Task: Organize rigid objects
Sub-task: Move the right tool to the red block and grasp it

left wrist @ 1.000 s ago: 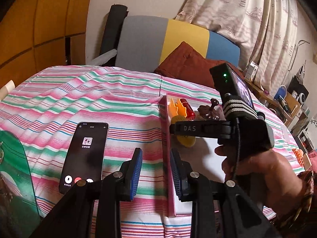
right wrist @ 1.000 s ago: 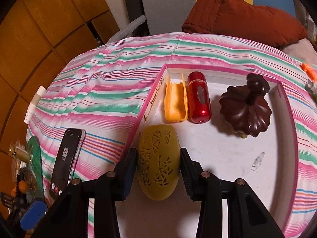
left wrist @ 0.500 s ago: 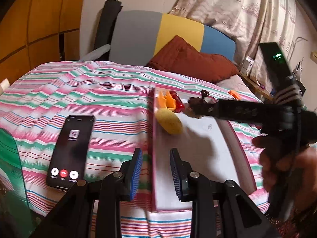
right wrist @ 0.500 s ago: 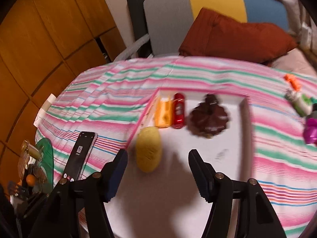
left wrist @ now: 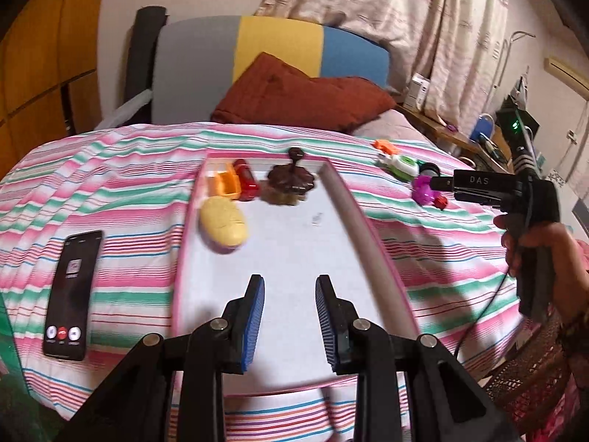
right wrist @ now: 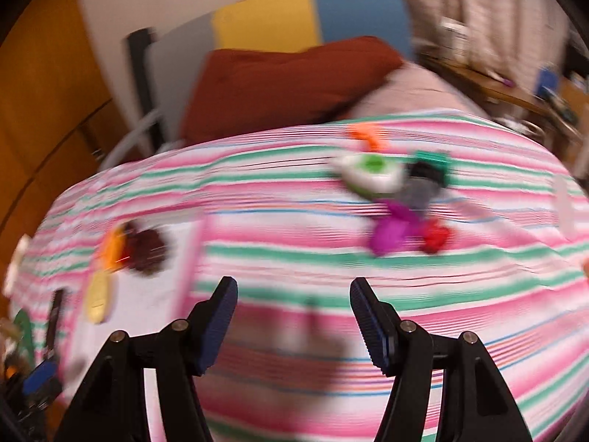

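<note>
1. The right gripper [right wrist: 293, 322] hangs over the striped bedspread [right wrist: 279, 258] with its jaws apart and nothing between them. The loose pile lies at its one o'clock: a purple toy [right wrist: 386, 237], a red piece [right wrist: 436, 239] touching it, and a white-and-green gadget [right wrist: 370, 173] behind. They sit so tightly together that a careless close could pinch two at once or flick one away.
2. The right-wrist view is badly smeared, so lining up looks chancy.
3. The left gripper [left wrist: 289, 326] waits empty, jaws narrowly apart, above the near end of the pink-rimmed tray [left wrist: 362, 235]; bumping that rim would shift it.
4. In the tray, the yellow oval piece [left wrist: 223, 225] lies at eleven o'clock of the left gripper, near the orange piece [left wrist: 222, 184], red piece and brown ornament [left wrist: 291, 180]; a clumsy drop could scatter them.
</note>
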`<state>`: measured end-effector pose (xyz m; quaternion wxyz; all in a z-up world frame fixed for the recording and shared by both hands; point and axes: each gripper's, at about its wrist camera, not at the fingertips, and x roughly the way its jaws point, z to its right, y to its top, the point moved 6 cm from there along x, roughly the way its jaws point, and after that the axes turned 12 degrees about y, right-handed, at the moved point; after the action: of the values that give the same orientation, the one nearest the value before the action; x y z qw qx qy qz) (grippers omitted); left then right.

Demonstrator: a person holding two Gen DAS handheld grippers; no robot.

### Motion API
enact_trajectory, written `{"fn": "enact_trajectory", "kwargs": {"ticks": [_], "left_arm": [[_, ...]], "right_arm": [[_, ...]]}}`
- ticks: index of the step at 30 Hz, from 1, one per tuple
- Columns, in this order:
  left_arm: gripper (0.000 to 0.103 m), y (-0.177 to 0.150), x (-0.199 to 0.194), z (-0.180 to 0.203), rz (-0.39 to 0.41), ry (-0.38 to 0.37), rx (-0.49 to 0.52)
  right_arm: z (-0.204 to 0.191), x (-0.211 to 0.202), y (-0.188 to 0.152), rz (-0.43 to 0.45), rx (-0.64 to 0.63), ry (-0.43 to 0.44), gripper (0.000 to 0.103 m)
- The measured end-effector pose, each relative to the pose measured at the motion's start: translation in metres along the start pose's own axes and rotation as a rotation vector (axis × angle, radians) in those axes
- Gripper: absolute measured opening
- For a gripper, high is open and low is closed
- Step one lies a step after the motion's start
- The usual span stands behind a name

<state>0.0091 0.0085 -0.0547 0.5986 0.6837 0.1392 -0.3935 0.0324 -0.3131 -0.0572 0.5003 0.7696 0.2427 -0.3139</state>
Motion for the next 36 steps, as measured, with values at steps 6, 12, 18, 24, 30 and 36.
{"fn": "enact_trajectory", "kwargs": {"ticks": [6, 12, 18, 24, 30, 36], "left_arm": [[0.028, 0.006, 0.006, 0.032, -0.033, -0.044, 0.028], [0.028, 0.013, 0.009, 0.058, -0.043, -0.086, 0.052], [0.029, 0.018, 0.014, 0.081, -0.049, -0.109, 0.088], [0.029, 0.02, 0.018, 0.1, -0.051, -0.121, 0.119], [0.029, 0.024, 0.02, 0.115, -0.05, -0.128, 0.14], [0.029, 0.029, 0.022, 0.13, -0.044, -0.133, 0.161]], "right_arm": [[0.085, -0.001, 0.02, 0.008, 0.084, -0.124, 0.065], [0.129, 0.025, 0.029, -0.029, 0.148, -0.161, 0.064], [0.131, 0.049, 0.034, -0.078, 0.118, -0.123, 0.063], [0.131, 0.064, 0.032, -0.104, 0.122, -0.09, 0.063], [0.128, 0.077, 0.034, -0.129, 0.063, -0.095, 0.051], [0.129, 0.074, 0.031, -0.153, 0.095, -0.078, 0.045]]}}
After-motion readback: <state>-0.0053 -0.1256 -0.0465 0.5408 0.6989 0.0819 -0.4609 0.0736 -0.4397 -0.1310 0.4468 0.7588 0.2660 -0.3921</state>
